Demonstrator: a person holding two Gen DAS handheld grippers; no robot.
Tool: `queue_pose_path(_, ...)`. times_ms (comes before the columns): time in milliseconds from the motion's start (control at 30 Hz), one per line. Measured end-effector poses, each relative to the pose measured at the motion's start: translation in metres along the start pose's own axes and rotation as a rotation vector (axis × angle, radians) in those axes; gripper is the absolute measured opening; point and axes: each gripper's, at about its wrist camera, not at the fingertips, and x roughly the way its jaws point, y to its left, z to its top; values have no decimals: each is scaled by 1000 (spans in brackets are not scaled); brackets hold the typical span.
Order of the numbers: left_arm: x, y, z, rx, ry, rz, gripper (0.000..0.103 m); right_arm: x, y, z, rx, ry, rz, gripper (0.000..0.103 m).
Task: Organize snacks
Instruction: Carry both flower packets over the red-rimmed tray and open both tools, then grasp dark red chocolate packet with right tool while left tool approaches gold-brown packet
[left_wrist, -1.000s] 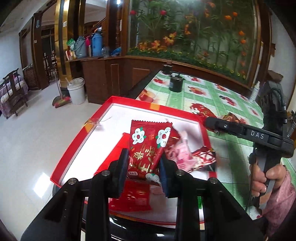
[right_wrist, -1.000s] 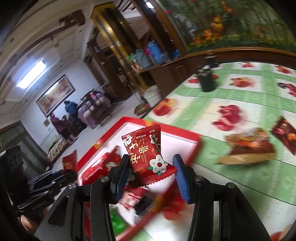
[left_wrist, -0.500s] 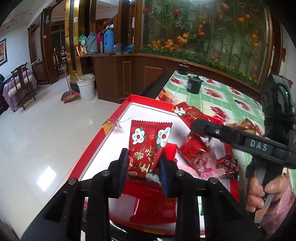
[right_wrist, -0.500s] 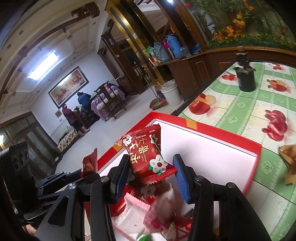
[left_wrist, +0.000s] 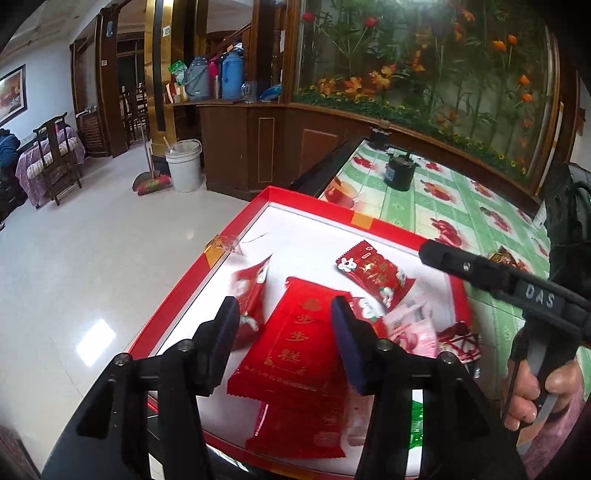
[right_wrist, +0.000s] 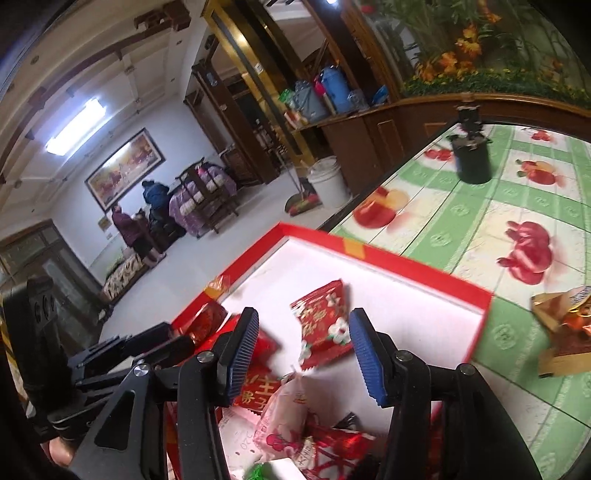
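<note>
Two blurred red packets (left_wrist: 248, 295) (right_wrist: 325, 328) below open tools (left_wrist: 282, 332) (right_wrist: 301, 350).

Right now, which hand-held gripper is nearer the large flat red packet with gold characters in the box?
Left. The left hand-held gripper, open, hovers directly over the large flat red packet. The right hand-held gripper, also open, hangs farther along the red box, over a small flowered snack packet.

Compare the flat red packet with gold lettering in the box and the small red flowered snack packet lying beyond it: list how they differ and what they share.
The flat red packet is long, rectangular and plain apart from its gold characters; the flowered snack packet is shorter, puffier and printed with white flowers. The flat red packet lies between the open left gripper fingers; the flowered snack packet lies farther back, skewed. Both are red and rest inside the red box.
</note>
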Motion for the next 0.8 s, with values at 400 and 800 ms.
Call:
queue_pose_path(400,-15,-25,7,59,-19,-31,62,-67,-82,33,157,-150,-113,58)
queue_pose_path(800,-9,-133,32,261,-52,-154,80,-156,-225,36,434,-250,-311,60)
